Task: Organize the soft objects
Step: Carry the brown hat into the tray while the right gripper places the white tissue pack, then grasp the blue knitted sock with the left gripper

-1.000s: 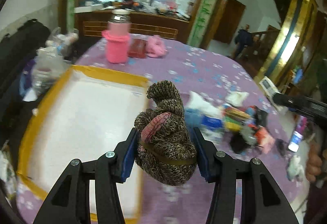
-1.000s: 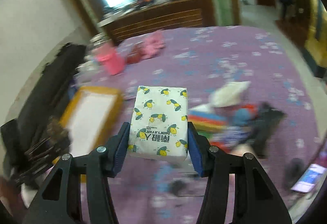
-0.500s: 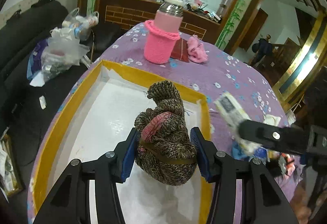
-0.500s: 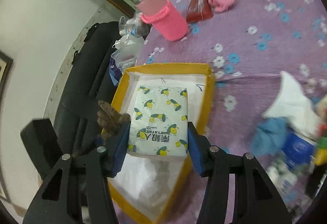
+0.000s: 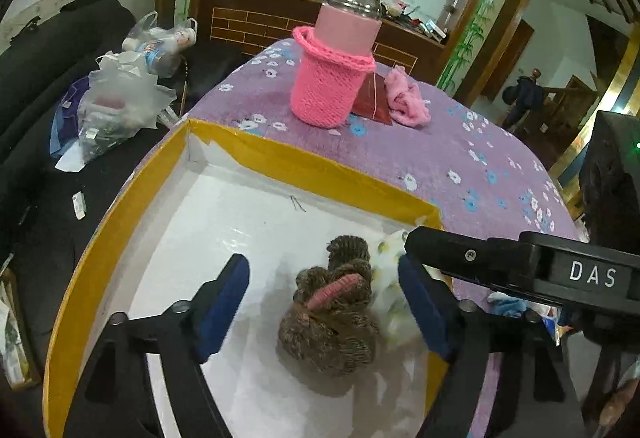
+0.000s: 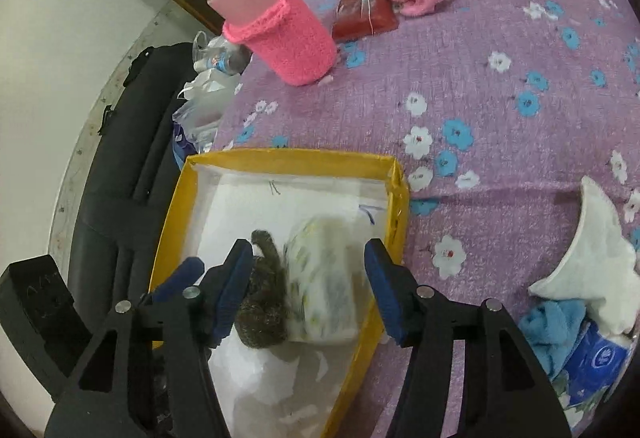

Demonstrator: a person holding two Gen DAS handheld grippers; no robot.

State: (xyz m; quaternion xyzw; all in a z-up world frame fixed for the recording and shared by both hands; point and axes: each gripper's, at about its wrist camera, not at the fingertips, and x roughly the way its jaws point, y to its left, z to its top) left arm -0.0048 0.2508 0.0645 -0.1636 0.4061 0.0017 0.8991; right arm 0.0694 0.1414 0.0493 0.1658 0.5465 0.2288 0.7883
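Observation:
A brown knitted bundle point(image 5: 330, 312) with a pink patch lies on the white floor of the yellow-rimmed box point(image 5: 304, 164). My left gripper point(image 5: 328, 298) is open around it, jaws apart from it. A white tissue pack with yellow prints point(image 6: 326, 280) lies beside the bundle point(image 6: 262, 308) near the box's right wall point(image 6: 396, 198). My right gripper point(image 6: 308, 286) is open above the pack. The pack shows partly in the left wrist view point(image 5: 386, 278), behind the right gripper's arm point(image 5: 520, 266).
A jar in a pink knitted sleeve point(image 5: 334, 78), a red pouch point(image 5: 372, 100) and a pink fluffy cloth point(image 5: 406, 100) stand behind the box on the purple flowered tablecloth point(image 6: 500, 98). A white cloth point(image 6: 600, 258) and blue items point(image 6: 560, 334) lie right. Plastic bags point(image 5: 120, 98) left.
Both grippers have opened. The knitted bundle and the tissue pack have dropped from the jaws and now lie side by side in the box.

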